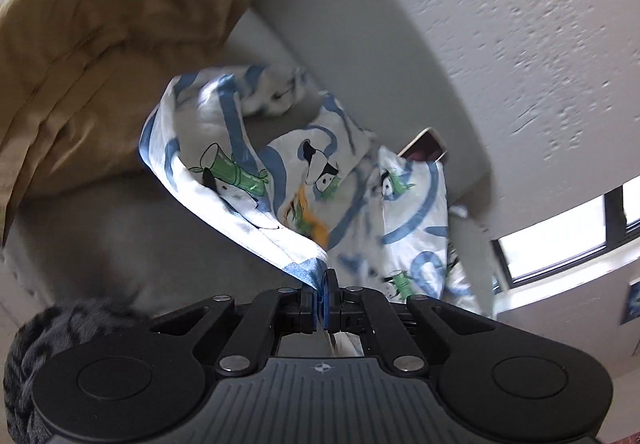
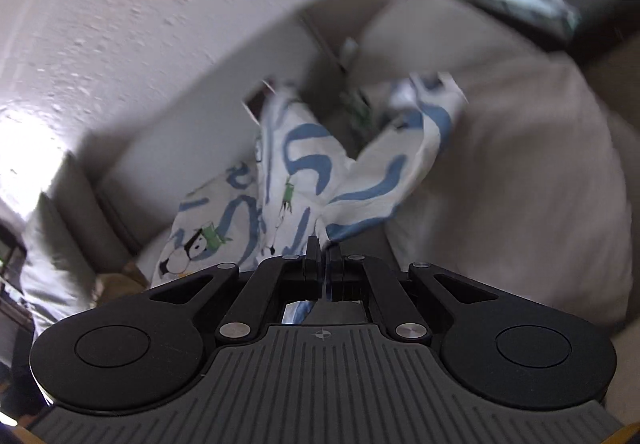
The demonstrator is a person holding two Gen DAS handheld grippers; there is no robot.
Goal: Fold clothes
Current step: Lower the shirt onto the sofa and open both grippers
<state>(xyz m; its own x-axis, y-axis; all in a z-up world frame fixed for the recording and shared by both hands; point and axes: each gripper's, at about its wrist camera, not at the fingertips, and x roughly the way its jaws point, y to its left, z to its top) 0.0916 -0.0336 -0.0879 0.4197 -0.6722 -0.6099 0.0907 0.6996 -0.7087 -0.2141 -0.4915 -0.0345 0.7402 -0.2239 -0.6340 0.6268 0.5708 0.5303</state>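
A white garment (image 1: 280, 180) printed with blue swirls, pandas and green bamboo hangs crumpled in front of a grey sofa (image 1: 340, 24). My left gripper (image 1: 323, 284) is shut on a blue-edged hem of it, and the cloth runs up and left from the jaws. In the right wrist view the same garment (image 2: 304, 164) billows ahead, and my right gripper (image 2: 323, 256) is shut on another edge of it. Both views are blurred by motion.
A tan cushion (image 1: 100, 44) lies at the upper left of the sofa. A dark furry thing (image 1: 52, 328) sits at the lower left. A phone-like slab (image 1: 426, 144) rests on the sofa behind the cloth. A grey sofa cushion (image 2: 520, 164) fills the right. Windows (image 1: 560, 240) are beyond.
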